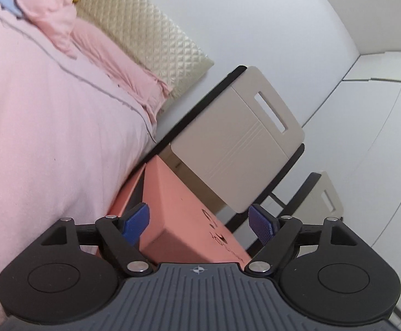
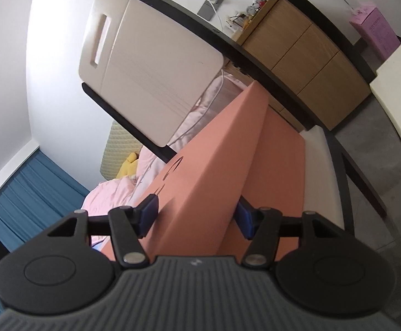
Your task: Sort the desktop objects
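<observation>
A salmon-pink box lid [image 1: 178,209] lies between the blue pads of my left gripper [image 1: 200,224]. The left pad touches the lid's side, the right pad stands off it, so the jaws are open around it. In the right wrist view the same lid [image 2: 208,171] is clamped between the blue pads of my right gripper [image 2: 196,215], which holds it tilted above the pink box base [image 2: 277,171].
A bed with pink bedding [image 1: 48,127] and a quilted beige headboard [image 1: 139,30] lies to the left. Beige chairs with black frames [image 1: 236,135] stand close ahead. A wooden cabinet [image 2: 307,63], a white table edge [image 2: 398,88] and blue curtains [image 2: 32,193] show in the right wrist view.
</observation>
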`<state>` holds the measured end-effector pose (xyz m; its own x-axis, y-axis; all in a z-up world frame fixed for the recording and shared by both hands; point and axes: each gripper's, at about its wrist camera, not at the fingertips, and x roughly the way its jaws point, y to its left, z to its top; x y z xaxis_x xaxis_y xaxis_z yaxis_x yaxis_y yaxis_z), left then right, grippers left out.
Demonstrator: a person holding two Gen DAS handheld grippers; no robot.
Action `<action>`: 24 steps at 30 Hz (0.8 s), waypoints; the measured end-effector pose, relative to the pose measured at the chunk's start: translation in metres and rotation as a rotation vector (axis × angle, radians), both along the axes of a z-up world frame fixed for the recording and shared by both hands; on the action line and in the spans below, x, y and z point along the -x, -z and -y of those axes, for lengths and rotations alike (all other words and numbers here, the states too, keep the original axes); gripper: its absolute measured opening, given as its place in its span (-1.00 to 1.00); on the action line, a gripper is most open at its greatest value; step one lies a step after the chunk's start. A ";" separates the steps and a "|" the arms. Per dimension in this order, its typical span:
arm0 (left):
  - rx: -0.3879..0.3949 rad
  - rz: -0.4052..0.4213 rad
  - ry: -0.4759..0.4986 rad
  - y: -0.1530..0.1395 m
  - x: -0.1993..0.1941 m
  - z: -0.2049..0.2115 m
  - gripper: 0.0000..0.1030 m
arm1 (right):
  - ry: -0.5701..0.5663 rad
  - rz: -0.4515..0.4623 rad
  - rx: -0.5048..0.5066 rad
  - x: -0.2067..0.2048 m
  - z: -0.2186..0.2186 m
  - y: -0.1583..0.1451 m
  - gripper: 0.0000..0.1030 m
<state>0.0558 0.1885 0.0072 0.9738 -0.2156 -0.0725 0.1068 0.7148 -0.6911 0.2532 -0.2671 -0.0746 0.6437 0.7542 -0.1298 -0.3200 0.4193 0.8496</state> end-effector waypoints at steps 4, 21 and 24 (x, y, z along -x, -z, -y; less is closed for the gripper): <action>-0.057 0.005 -0.027 0.000 0.000 0.009 0.60 | 0.016 0.029 0.020 0.008 0.001 -0.003 0.26; -0.198 -0.044 -0.113 -0.006 -0.027 0.021 0.53 | 0.159 0.066 0.073 0.058 0.010 -0.007 0.23; -0.218 -0.060 -0.127 -0.008 -0.034 0.021 0.22 | 0.175 0.108 0.116 0.065 -0.002 -0.013 0.15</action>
